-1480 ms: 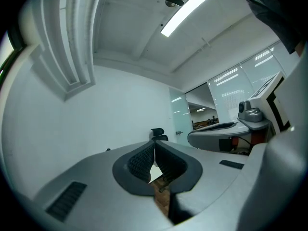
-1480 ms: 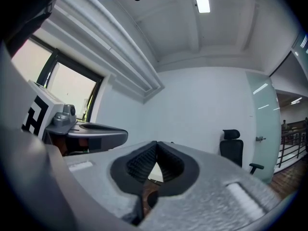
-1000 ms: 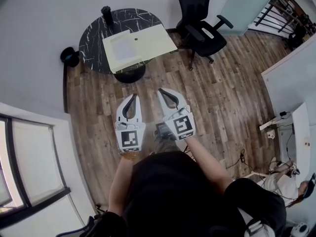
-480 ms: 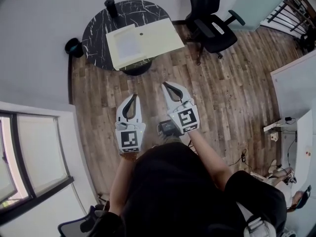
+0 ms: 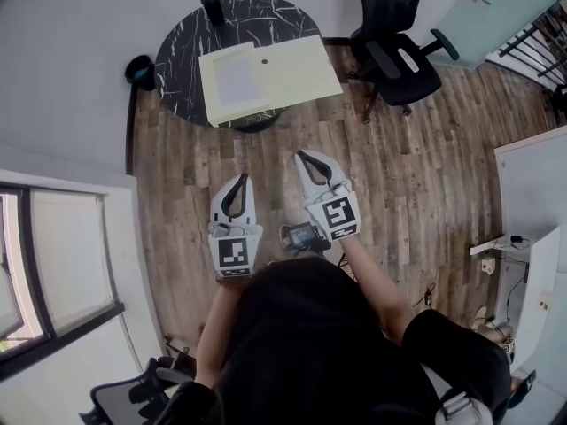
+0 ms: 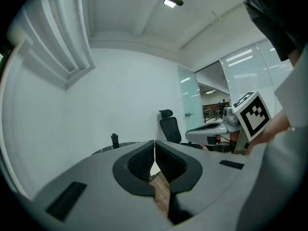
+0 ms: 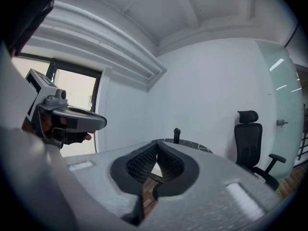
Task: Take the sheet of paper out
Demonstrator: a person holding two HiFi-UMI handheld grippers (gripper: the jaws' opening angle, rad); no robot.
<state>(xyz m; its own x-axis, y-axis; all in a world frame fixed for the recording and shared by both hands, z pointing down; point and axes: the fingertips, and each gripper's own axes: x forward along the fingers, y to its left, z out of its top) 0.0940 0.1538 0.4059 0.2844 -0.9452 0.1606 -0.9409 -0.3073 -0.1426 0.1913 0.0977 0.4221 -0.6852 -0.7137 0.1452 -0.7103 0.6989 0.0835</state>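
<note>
On the round black marble table (image 5: 182,56) lies a pale yellow folder (image 5: 297,67) with a white sheet of paper (image 5: 237,80) on its left half. My left gripper (image 5: 237,181) hovers over the wood floor short of the table, shut and empty. To its right, my right gripper (image 5: 304,155) is also shut with nothing between its pads. In the left gripper view the jaws (image 6: 154,144) meet along a thin line, and in the right gripper view the jaws (image 7: 157,146) do the same. Both point roughly level toward the table.
A black bottle (image 5: 211,5) stands at the table's far edge. A black office chair (image 5: 399,47) sits right of the table, and a small black bin (image 5: 142,71) stands on the floor at its left. A window (image 5: 53,264) lines the left wall. A white desk (image 5: 532,175) is at the right.
The person has shifted across the floor with both grippers, which sit a little lower in the head view. Table and chair now appear further right. Both jaws stayed shut.
</note>
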